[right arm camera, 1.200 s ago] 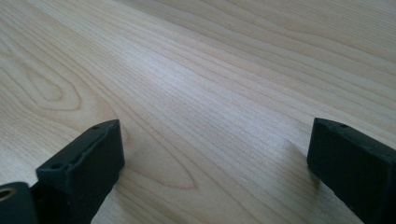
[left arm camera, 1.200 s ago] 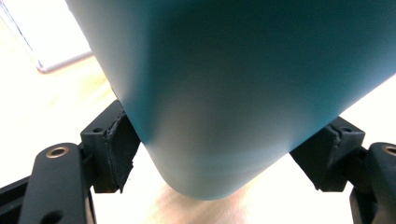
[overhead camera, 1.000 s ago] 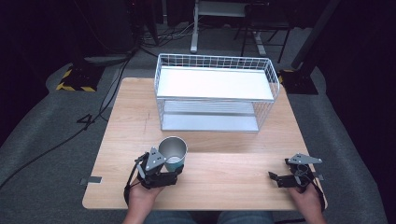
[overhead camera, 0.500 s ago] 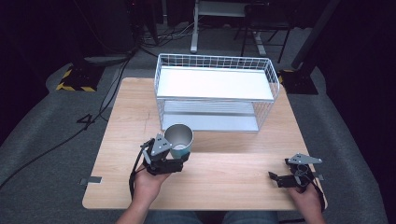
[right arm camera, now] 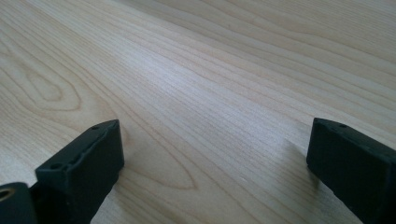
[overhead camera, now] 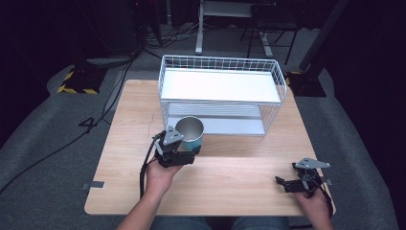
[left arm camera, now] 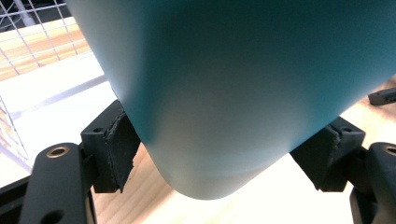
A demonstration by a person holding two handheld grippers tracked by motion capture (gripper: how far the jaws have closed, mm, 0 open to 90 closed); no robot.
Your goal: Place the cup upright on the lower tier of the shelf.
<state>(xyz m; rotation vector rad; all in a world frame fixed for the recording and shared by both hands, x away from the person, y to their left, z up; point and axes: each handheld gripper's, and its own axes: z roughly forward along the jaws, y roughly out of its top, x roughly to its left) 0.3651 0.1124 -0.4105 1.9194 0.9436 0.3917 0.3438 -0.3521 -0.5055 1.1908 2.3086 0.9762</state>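
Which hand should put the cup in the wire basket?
The left. Its tongs are shut on the cup, right in front of the wire basket. The right tongs are open with nothing between them, low at the table's near corner, far from both.

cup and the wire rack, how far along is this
Done: the left tongs are shut on the teal cup, off the table. In hand: carrying it toward the wire rack. Left: setting it on a shelf, likely the lower one. The right tongs rest open.
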